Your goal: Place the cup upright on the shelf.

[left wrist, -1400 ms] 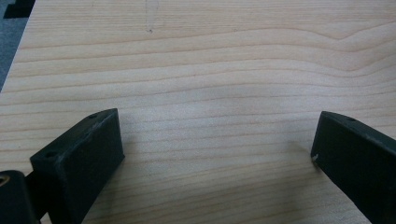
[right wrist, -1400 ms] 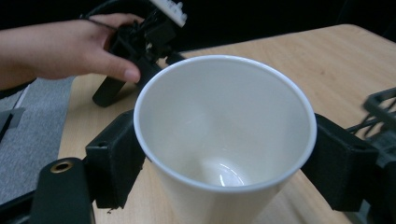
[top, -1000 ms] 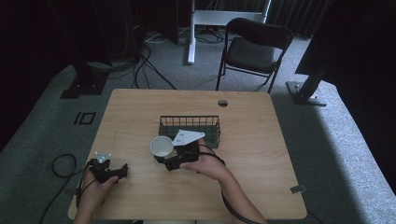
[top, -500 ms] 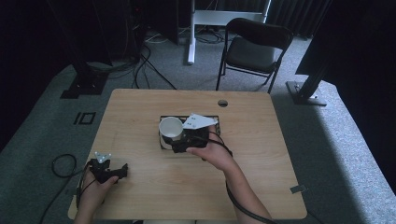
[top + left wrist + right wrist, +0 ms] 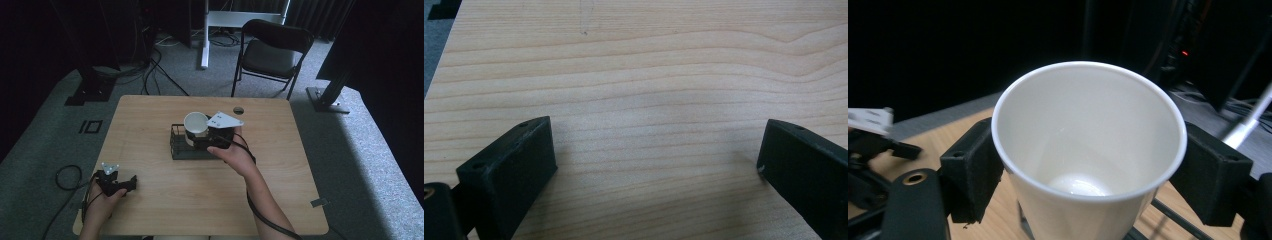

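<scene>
White paper cup (image 5: 1088, 150) sits between the two black jaws of the right hand-held gripper (image 5: 207, 136), which squeeze its sides just under the rim. The cup stands straight up with its open mouth on top, and it looks empty inside. From the high view the cup (image 5: 196, 123) hangs right over the left end of the black wire basket (image 5: 178, 148), in the middle of the wooden worktop (image 5: 280, 170). So the basket lies straight below the cup, and I think the next move is to go down. The cup's long way runs up and down, which fits that well. The right hand (image 5: 235, 155) reaches forward from the near side, arm stretched out. The left hand-held gripper (image 5: 118, 183) rests at the near left corner, well apart from the basket. Its jaws are spread wide with nothing but bare wood between them.
</scene>
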`<state>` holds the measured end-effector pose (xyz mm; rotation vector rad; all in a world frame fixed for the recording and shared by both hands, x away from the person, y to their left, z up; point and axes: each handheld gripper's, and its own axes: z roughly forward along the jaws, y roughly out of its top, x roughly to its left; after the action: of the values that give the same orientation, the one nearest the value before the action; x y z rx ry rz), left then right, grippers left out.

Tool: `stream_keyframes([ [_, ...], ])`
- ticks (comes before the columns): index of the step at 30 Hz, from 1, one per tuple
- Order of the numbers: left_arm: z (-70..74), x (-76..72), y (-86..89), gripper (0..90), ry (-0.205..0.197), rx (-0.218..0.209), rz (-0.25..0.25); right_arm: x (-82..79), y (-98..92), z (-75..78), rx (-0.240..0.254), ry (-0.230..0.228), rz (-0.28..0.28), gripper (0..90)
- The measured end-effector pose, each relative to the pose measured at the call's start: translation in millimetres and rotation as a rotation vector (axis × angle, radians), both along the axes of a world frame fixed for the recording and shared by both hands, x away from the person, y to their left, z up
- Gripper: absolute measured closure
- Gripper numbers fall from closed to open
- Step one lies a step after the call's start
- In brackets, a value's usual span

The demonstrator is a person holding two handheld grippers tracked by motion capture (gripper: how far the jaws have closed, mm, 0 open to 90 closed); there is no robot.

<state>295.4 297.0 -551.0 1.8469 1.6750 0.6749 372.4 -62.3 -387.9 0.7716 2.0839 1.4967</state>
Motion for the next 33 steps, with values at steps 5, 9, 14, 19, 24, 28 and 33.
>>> stream_keyframes([
  [5, -0.1, 0.0, 0.0, 2.5, -0.001, 0.000, 0.000, 10.2, -6.4, -5.7, -0.014, 0.011, -0.113, 20.2],
  [9, -0.1, 0.0, 0.0, 2.5, -0.001, 0.000, 0.000, 18.0, -11.9, -11.1, -0.013, 0.035, -0.173, 20.2],
  [14, -0.1, 0.1, -0.1, 2.5, -0.002, -0.001, 0.001, 29.0, -17.9, -24.0, -0.029, 0.059, -0.236, 20.2],
  [19, 0.0, 0.0, 0.0, 2.5, -0.001, 0.000, 0.000, 38.2, -25.8, -39.9, -0.042, 0.086, -0.285, 20.1],
  [24, 0.0, 0.0, 0.0, 2.5, -0.001, 0.000, 0.000, 41.6, -29.1, -53.7, -0.042, 0.110, -0.309, 20.1],
  [28, 0.0, 0.0, 0.0, 2.5, -0.001, 0.000, 0.000, 43.7, -30.5, -62.3, -0.052, 0.128, -0.320, 20.2],
  [33, 0.0, 0.0, 0.0, 2.5, -0.001, 0.000, 0.000, 43.5, -30.9, -70.7, -0.058, 0.142, -0.319, 20.1],
])
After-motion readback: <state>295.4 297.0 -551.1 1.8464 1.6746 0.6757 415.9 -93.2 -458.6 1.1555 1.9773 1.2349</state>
